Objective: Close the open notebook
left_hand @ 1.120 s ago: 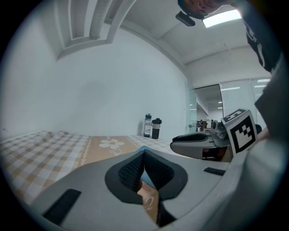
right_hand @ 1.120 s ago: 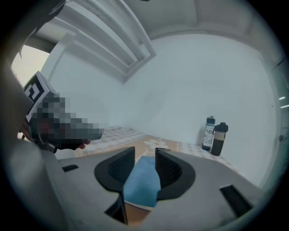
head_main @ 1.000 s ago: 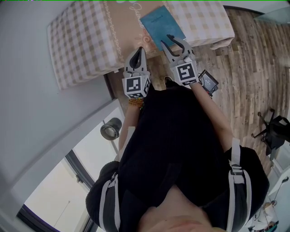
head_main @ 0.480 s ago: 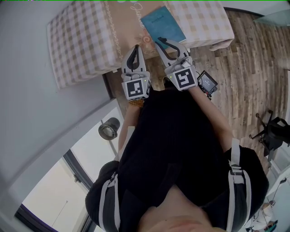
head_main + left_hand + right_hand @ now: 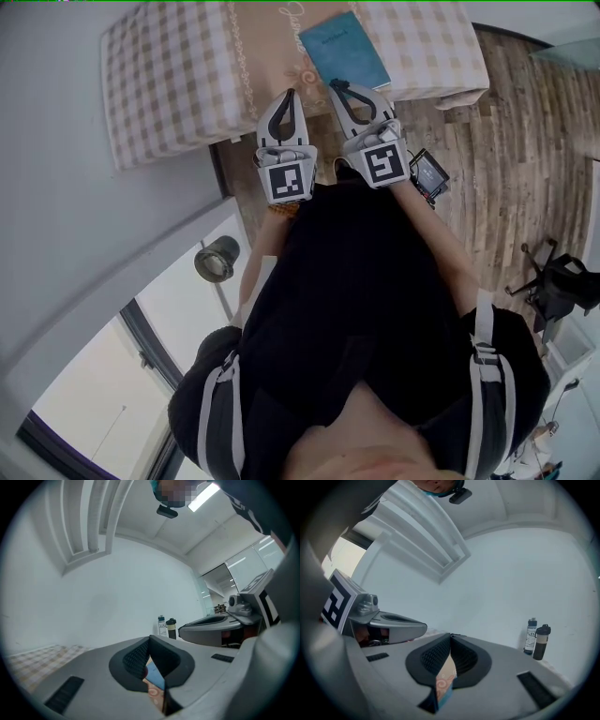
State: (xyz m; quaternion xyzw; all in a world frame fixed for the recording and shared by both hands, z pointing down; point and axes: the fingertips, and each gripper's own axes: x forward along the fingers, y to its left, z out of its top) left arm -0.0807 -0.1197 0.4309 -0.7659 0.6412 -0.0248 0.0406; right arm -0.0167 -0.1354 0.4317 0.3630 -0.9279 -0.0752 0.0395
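Closed blue notebook [image 5: 344, 49] laid flat on bed [image 5: 169, 75], just beyond right tool [image 5: 338, 90], jaws just closed together, empty; left tool [image 5: 288, 95] jaws together.

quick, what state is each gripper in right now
left gripper: shut, holding nothing
right gripper: jaws have just closed, shut, holding nothing

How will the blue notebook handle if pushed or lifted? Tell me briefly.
The blue notebook looks thin and flat, so it is probably light and may flex if lifted by one edge. It lies on the checked cloth, so a push would likely drag or bunch fabric rather than slide cleanly. Lying flat, it should not roll or tip.
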